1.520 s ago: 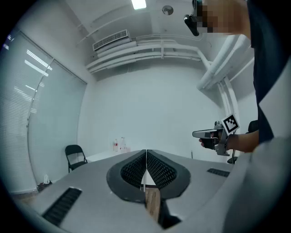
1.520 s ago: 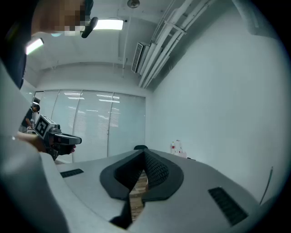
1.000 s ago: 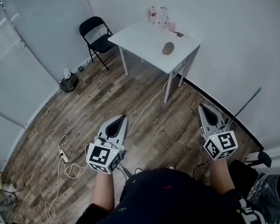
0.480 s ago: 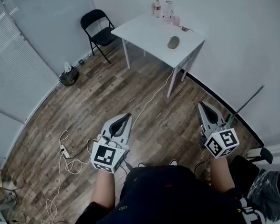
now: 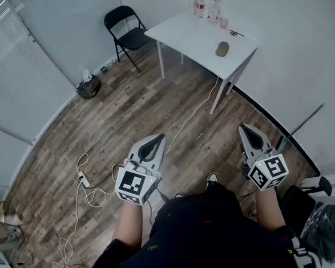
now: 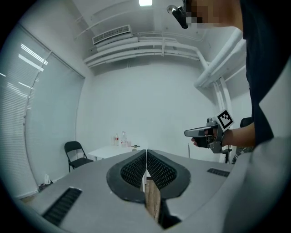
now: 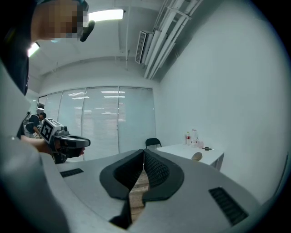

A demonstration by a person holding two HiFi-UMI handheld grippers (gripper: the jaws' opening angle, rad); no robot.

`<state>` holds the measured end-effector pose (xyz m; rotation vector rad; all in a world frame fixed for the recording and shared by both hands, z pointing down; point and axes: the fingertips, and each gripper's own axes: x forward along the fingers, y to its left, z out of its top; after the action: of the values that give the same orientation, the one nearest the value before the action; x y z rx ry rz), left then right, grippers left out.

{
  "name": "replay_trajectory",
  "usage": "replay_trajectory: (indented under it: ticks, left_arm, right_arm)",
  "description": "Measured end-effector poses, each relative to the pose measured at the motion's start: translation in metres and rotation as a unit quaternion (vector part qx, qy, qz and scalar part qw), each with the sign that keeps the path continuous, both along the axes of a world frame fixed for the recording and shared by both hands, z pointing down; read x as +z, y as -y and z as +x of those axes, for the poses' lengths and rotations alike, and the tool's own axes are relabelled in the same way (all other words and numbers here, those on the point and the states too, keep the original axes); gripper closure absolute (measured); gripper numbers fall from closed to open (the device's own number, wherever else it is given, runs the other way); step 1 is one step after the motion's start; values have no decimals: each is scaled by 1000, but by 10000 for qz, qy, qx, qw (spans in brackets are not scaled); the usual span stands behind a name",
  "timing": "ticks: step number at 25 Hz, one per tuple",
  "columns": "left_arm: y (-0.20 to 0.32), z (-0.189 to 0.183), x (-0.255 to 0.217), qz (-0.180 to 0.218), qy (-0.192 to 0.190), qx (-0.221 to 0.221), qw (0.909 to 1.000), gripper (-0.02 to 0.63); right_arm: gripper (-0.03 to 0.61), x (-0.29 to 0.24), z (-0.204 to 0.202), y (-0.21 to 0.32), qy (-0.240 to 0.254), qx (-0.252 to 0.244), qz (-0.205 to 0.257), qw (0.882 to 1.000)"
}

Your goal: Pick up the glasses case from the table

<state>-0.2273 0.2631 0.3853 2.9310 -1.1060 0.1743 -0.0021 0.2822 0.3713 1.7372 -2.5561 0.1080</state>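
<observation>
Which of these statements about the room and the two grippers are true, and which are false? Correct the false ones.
1. The glasses case lies on the white table. True.
2. The left gripper holds the glasses case. False: its jaws are shut on nothing.
3. A black folding chair stands beside the table. True.
4. The right gripper touches the table. False: it hangs well short of it, over the wooden floor.

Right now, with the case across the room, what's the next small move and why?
Probably step closer to the table: the glasses case lies on it, far beyond the left gripper and right gripper, both shut and empty over the wood floor. Opening the jaws can wait.
</observation>
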Motion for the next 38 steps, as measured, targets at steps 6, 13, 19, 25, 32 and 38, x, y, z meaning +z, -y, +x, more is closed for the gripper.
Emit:
replay_trajectory:
  ticks: [6, 13, 19, 25, 32, 38]
  left_arm:
    - [33, -3, 10, -137, 24, -47, 9999, 591]
    - [104, 14, 12, -229, -12, -326, 9992, 591]
    - [180, 63, 6, -259, -19, -478, 9985, 591]
    - [255, 136, 2, -249, -67, -603, 9978, 591]
    - [311, 197, 6, -323, -92, -732, 9967, 591]
    - [336, 226, 15, -475, 19, -539, 9974, 591]
  right_arm:
    - [557, 6, -4, 46, 65, -110, -110, 9999]
    - [557, 10, 16, 129, 120, -336, -131, 9993]
    - [557, 7, 65, 211, 186, -454, -189, 9986]
    - [556, 12, 147, 284, 301, -368, -322, 9983]
    - [557, 23, 223, 341, 359, -252, -447, 9980]
    - [557, 37, 251, 355, 474, -53, -570, 9972]
